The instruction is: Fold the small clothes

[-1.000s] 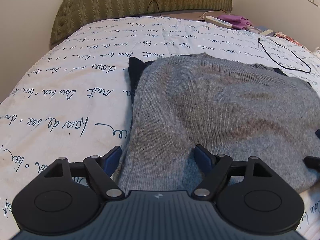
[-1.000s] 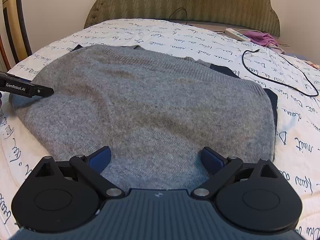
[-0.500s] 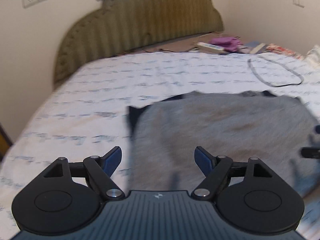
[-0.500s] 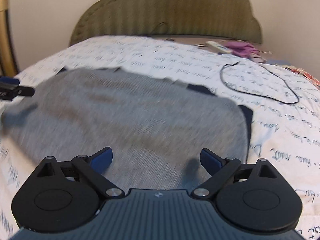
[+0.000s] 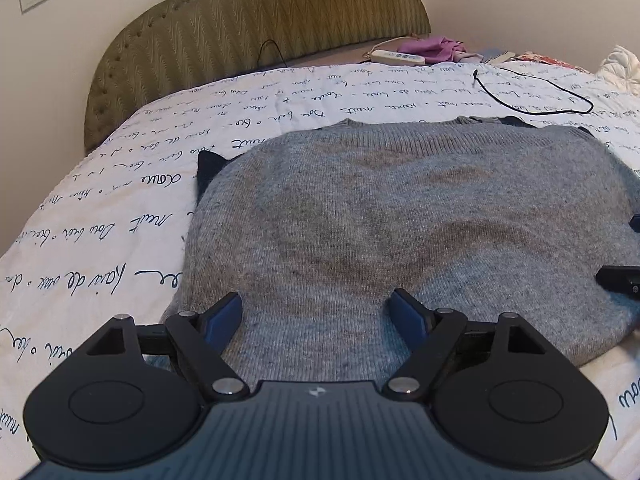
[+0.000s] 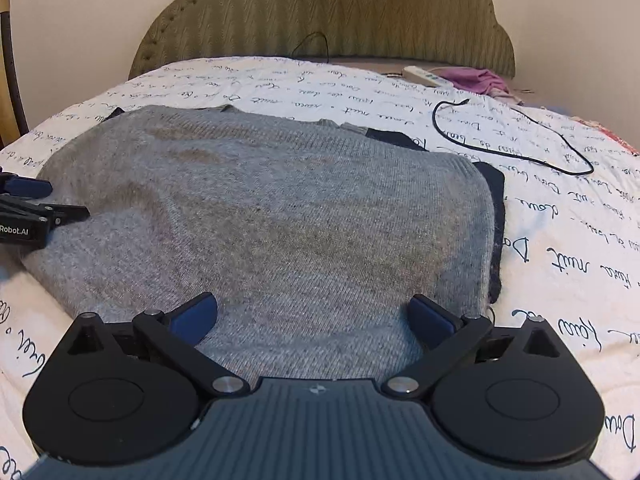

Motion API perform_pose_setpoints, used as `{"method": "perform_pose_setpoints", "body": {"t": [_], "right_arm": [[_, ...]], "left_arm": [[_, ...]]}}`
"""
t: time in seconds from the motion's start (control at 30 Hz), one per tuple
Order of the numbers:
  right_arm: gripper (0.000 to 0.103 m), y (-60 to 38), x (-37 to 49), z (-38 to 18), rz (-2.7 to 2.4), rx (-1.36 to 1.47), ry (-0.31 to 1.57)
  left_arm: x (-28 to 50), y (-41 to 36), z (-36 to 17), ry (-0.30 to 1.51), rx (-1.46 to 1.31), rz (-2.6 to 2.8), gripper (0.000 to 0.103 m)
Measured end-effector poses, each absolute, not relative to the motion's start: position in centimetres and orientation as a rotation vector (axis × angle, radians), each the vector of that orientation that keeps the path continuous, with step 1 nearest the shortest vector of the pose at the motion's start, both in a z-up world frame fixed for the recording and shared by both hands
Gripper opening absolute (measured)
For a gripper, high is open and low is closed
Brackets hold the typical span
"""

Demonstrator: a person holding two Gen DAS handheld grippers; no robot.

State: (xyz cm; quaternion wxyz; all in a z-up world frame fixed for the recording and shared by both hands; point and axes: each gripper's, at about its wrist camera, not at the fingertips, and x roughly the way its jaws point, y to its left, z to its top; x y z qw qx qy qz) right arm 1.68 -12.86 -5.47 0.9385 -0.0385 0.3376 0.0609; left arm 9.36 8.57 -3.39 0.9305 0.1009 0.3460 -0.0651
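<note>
A dark garment (image 6: pixel 494 216) lies mostly hidden under the grey sweater (image 6: pixel 280 216), only its edges showing. The left gripper (image 6: pixel 24 210) is cut off by the right-wrist view's edge.

Grey knit sweater (image 5: pixel 400 220) over dark navy cloth (image 5: pixel 208 168); white bedspread (image 5: pixel 120 208) with blue script; olive zigzag headboard (image 5: pixel 260 20).

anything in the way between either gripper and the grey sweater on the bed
Nothing visible. The left gripper and the right gripper both stand open right over the near hem of the grey sweater, with only knit between the fingers. The black cable lies apart on the bedspread, beyond the sweater's far right corner.
</note>
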Motion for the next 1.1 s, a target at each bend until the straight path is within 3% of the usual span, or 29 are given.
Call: {"method": "perform_pose_setpoints", "body": {"t": [0.7, 0.8, 1.1], "right_arm": [[0.103, -13.1, 1.2, -5.4, 0.122, -0.07, 0.678], [0.095, -12.4, 1.1, -3.9, 0.106, -0.095, 0.681], [0.098, -7.3, 0.0, 1.1, 0.205, -0.217, 0.512]], "left_arm": [[8.8, 9.2, -3.6, 0.681, 0.181, -0.142, 0.084], [8.6, 9.6, -2.4, 0.688, 0.19, -0.154, 0.085], [10.6, 13.1, 1.2, 0.674, 0.159, -0.089, 0.085]]}}
